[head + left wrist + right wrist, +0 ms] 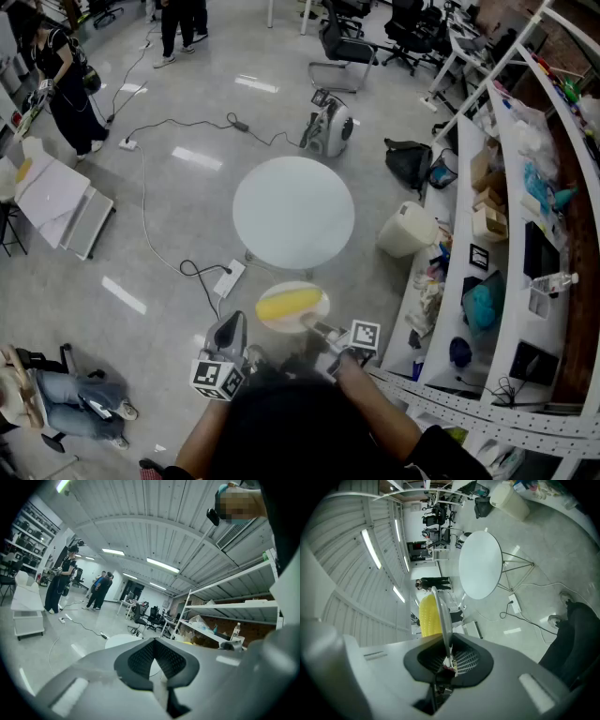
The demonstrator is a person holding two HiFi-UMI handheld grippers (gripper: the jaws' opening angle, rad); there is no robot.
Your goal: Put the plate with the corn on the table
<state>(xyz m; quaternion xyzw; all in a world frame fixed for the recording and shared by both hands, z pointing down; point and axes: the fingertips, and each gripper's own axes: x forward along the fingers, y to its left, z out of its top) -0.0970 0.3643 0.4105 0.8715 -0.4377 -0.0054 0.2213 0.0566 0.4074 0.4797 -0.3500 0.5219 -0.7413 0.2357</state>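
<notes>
A pale plate (292, 307) carrying a yellow corn cob (289, 303) hangs above the floor, just short of the near edge of the round white table (293, 214). My right gripper (312, 324) is shut on the plate's near rim. In the right gripper view the plate (442, 616) stands edge-on between the jaws, with the corn (427, 617) on its left and the table (480, 564) beyond. My left gripper (234, 325) hangs to the left of the plate, shut and holding nothing. In its own view the left gripper (157, 660) points toward the table (123, 641).
Long shelving (511, 234) full of boxes runs down the right side. A white bin (406, 230) and a black bag (408, 161) lie between it and the table. A power strip with cable (228, 278) lies by the table's foot. A person sits on the floor (56, 389) at lower left.
</notes>
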